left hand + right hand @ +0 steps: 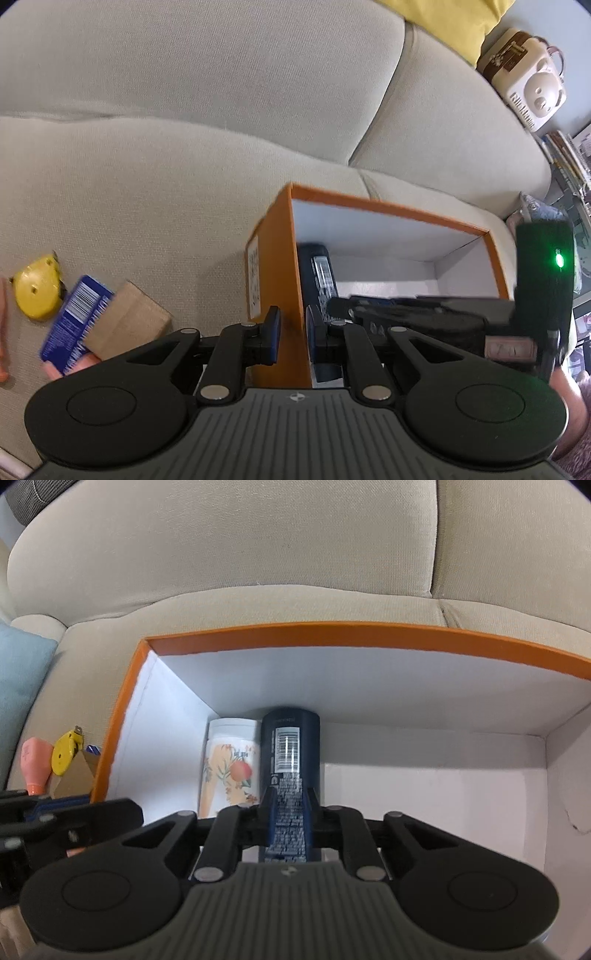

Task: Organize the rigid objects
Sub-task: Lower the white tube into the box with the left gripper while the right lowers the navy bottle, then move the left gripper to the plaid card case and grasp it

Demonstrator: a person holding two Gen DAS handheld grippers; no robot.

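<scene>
The right gripper pinches a dark blue can lying inside the orange box on the sofa, beside a white floral canister. The can shows a barcode; its small print is unreadable. The left gripper straddles the box's left wall, fingers either side; whether they press it is unclear. Left of the box lie a yellow tape measure, a barcoded blue pack and a cardboard piece.

Sofa — orange box, tape measure.
</scene>
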